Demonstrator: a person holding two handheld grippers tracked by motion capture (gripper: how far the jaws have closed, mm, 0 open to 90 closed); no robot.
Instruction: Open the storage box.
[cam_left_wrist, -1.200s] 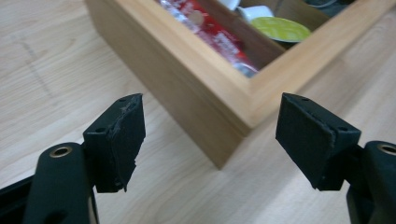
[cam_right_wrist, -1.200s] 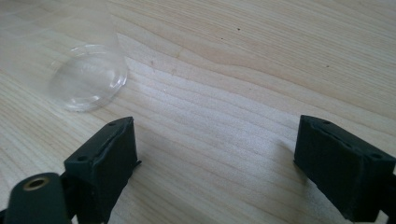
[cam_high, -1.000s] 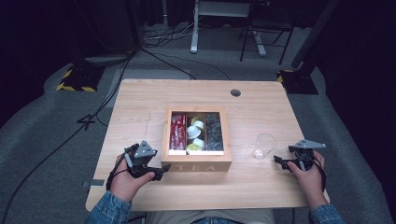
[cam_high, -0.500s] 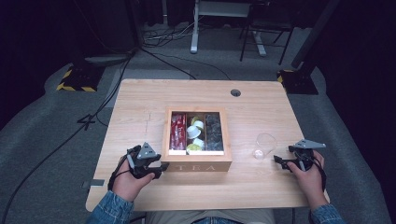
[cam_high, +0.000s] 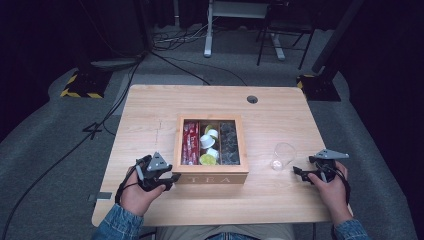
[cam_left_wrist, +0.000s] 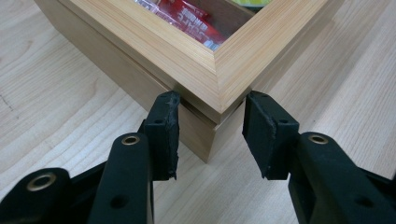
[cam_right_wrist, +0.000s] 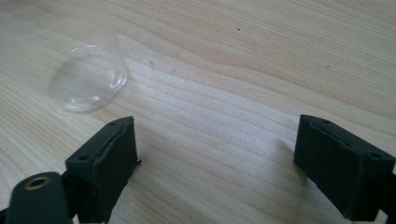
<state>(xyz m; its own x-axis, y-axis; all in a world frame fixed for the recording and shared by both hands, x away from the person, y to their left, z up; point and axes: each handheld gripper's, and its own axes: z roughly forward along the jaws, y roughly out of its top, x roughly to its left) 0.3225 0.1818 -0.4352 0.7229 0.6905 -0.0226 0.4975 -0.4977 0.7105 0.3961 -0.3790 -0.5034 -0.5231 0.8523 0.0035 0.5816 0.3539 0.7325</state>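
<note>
Straddling the tea box corner, left claw has just been closing.

Your sleeves are blue denim, cuffs showing at both wrists. Both grippers, the left gripper and the right gripper, are matte black with a grey three-cornered plate on top and a black cable looping off the back. Their jaws are blocky black arms with brass-ringed holes, small dark screw holes and rough-edged pads.
</note>
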